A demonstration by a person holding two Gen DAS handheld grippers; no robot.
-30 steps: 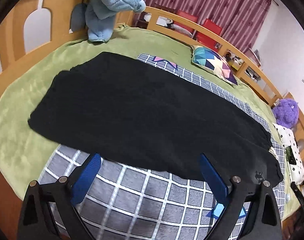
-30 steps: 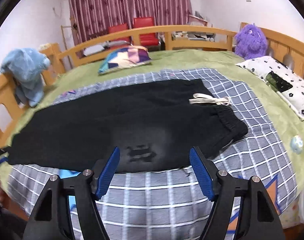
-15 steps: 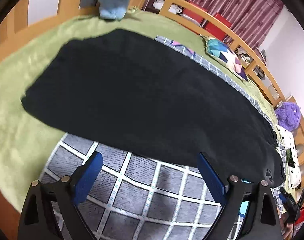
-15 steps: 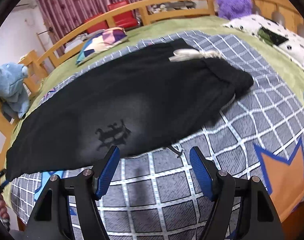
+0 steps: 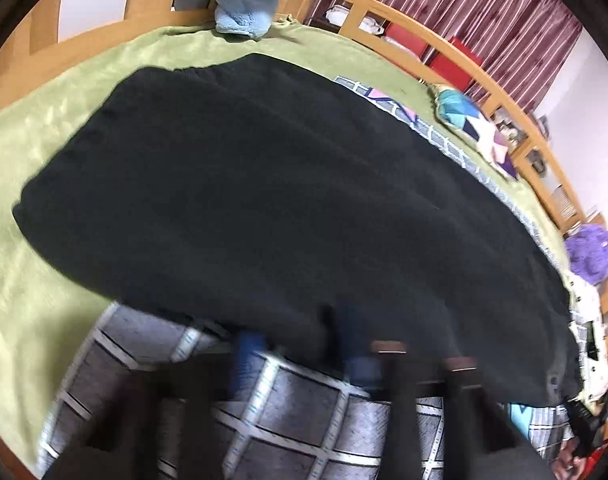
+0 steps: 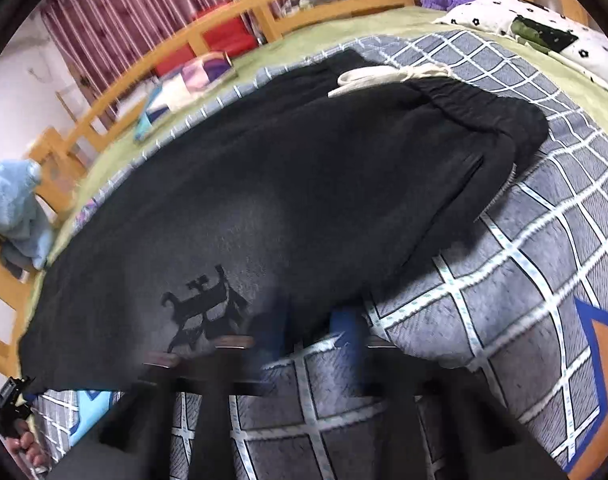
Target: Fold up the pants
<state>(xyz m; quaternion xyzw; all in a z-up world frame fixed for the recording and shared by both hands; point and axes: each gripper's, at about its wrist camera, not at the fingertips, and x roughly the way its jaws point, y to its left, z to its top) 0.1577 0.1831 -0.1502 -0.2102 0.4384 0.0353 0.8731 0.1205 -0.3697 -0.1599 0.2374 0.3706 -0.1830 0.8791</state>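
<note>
Both grippers blurred at pants (image 5: 288, 200) near hem; left gripper (image 5: 300, 344) and right gripper (image 6: 312, 332) grip state unreadable. Risk: pinching checked blanket (image 6: 504, 280) too

Both grippers are now much closer to the near edge of the black pants (image 5: 288, 200) than a second ago. The left gripper (image 5: 300, 356) has narrowed its blue fingers (image 5: 246, 354) from a wide spread, and they now meet the pants' hem, blurred by motion. The right gripper (image 6: 310, 338) has likewise drawn its fingers (image 6: 346, 328) inward, reaching the pants' edge beside the printed logo (image 6: 202, 312), which looms far larger.
</note>
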